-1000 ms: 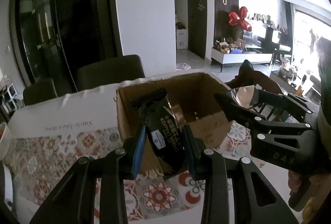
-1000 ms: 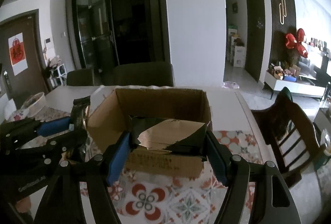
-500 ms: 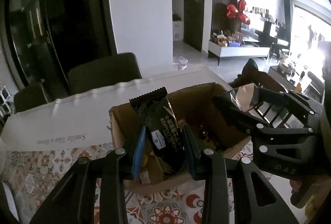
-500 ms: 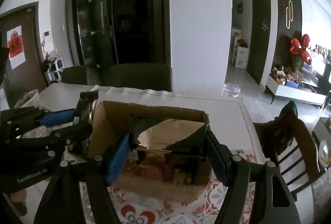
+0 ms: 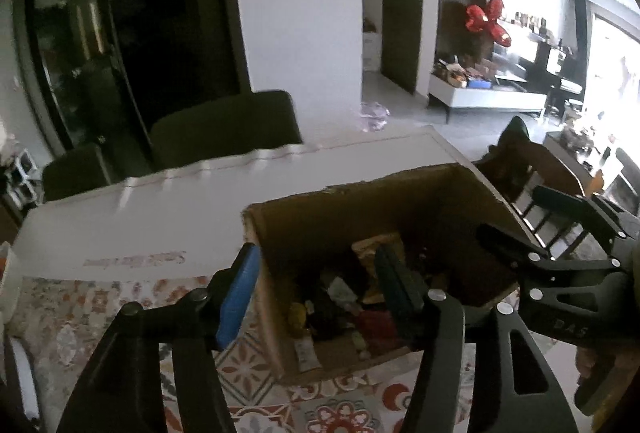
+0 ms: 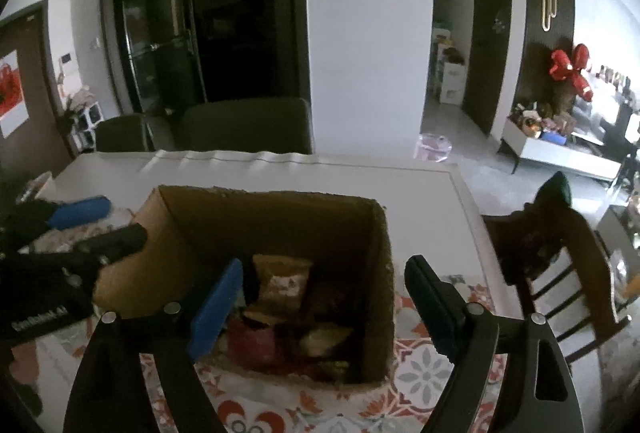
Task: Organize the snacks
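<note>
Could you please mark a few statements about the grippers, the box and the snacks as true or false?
1. The left gripper holds a black cracker pack. False: its jaws are open and empty.
2. The right gripper is open. True.
3. The box holds several snacks. True.
4. The box stands on the floor. False: it stands on the table.
5. Both grippers are above the box. True.

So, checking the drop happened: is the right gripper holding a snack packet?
No, the right gripper is open and empty above the cardboard box of snacks.
</note>
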A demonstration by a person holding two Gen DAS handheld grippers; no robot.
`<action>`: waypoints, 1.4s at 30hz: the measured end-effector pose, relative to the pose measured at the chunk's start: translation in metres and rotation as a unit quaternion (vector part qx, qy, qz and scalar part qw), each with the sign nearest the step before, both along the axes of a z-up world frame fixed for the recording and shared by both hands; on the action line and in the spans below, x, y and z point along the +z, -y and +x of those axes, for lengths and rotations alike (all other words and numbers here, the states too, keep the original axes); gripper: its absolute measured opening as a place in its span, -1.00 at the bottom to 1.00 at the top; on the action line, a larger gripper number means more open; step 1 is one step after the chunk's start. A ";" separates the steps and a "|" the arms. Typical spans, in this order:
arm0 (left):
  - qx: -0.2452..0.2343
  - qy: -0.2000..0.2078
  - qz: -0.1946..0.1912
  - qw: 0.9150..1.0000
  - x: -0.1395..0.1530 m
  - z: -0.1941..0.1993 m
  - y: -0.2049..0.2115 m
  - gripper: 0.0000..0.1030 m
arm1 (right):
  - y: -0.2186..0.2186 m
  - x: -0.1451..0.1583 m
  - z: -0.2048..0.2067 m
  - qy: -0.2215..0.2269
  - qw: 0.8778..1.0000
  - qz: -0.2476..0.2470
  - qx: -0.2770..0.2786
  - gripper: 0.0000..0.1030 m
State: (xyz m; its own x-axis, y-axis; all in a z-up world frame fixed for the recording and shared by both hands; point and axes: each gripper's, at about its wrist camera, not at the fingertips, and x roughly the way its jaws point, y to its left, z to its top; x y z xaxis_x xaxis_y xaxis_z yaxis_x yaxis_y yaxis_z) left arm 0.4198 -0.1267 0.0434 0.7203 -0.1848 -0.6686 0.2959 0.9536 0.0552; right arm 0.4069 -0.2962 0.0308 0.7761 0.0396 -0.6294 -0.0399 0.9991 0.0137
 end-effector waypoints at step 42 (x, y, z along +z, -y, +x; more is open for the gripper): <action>0.036 0.169 -0.001 0.985 0.024 -0.287 -0.067 0.96 | -0.050 0.032 -0.285 0.115 0.992 -0.022 -0.052 0.82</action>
State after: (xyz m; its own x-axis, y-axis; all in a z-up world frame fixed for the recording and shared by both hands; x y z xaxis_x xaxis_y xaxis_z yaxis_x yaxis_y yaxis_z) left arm 0.1325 -0.0602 0.0678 0.9129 -0.1254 -0.3884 0.1920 0.9717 0.1377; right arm 0.1223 -0.2465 0.0628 0.8982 -0.0714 -0.4338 0.0658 0.9974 -0.0280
